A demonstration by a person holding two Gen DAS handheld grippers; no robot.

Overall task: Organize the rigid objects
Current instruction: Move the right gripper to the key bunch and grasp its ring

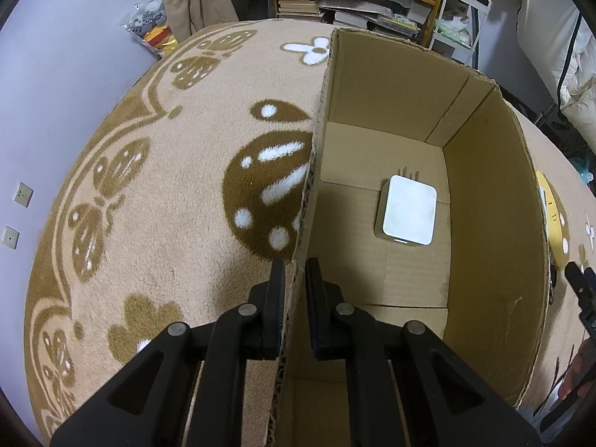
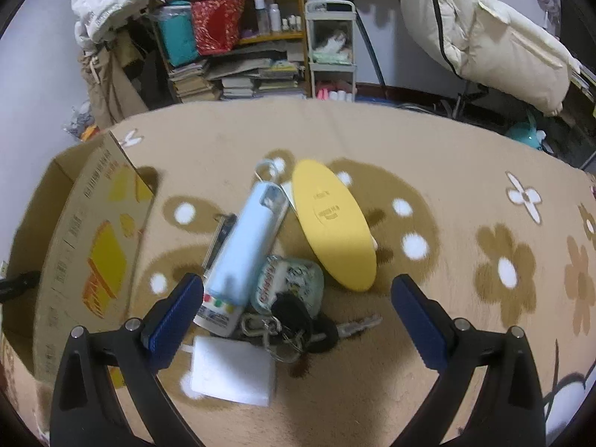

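Observation:
My left gripper (image 1: 295, 268) is shut on the left wall of an open cardboard box (image 1: 484, 201), one finger on each side of it. A white square device (image 1: 408, 210) lies on the box floor. My right gripper (image 2: 298, 290) is open above a pile on the carpet: a light blue cylinder (image 2: 244, 246), a yellow oval disc (image 2: 333, 223), a clear printed pouch (image 2: 288, 283), a bunch of keys (image 2: 298, 329) and a white flat block (image 2: 232, 370). The box (image 2: 89, 246) stands to the left of the pile.
A beige carpet (image 1: 167, 193) with brown flower patterns covers the floor. A shelf with books and bags (image 2: 238, 44) and a small white cart (image 2: 331, 48) stand at the back. A white padded jacket (image 2: 503, 37) hangs at the back right.

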